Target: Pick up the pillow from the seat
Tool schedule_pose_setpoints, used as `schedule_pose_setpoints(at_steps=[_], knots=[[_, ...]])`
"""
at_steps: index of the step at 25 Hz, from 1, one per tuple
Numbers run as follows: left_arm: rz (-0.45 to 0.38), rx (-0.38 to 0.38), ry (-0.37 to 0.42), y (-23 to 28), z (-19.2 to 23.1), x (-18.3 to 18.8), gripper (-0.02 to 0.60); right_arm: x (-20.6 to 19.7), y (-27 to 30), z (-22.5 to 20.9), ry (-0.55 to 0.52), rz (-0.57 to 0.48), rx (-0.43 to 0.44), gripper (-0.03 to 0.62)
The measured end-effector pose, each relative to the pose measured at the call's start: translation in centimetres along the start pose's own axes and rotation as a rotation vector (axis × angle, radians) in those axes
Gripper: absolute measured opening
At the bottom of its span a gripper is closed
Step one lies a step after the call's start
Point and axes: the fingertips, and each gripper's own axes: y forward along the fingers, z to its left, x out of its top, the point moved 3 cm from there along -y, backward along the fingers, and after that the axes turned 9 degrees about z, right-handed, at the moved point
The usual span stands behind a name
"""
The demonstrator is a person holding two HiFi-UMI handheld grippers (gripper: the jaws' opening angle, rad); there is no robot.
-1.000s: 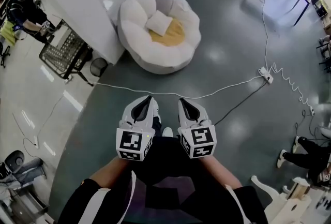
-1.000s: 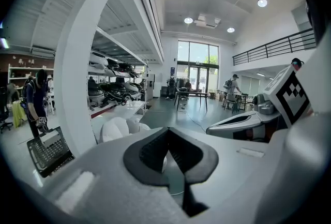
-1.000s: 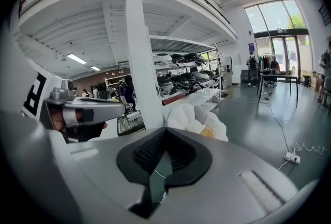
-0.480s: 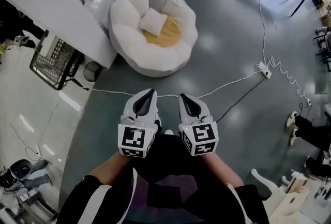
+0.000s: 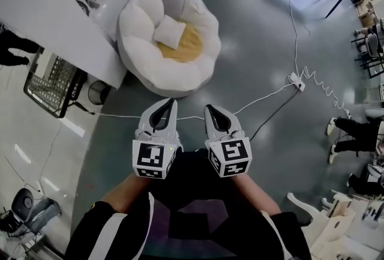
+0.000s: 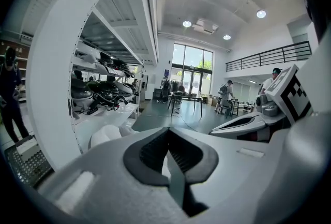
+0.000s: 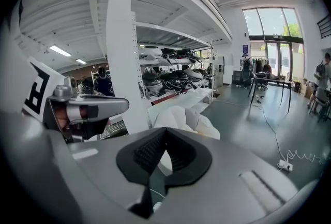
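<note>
Up ahead: white pillow (image 5: 169, 31) on the yellow middle of the round seat (image 5: 139, 59). Left claw (image 5: 170, 101) and right claw (image 5: 208, 108) side by side, well short of the seat, each pressed together, empty. White cable (image 5: 120, 115) on the floor between claws and seat.
</note>
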Motion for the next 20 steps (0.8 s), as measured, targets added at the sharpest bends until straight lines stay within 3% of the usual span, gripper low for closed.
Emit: schedule_pose_setpoints(at_steps=[10,20], knots=[[-0.014,0.01,-0.014,1.1,1.9,1.1,0.003,2.2,2.1,0.0,-0.015,-0.003,0.007,0.002],[-0.016,0.084,-0.044,4.1,2.7,3.0,0.002,4.7,4.9,-2.9,-0.047,-0.002,0.078,0.002]])
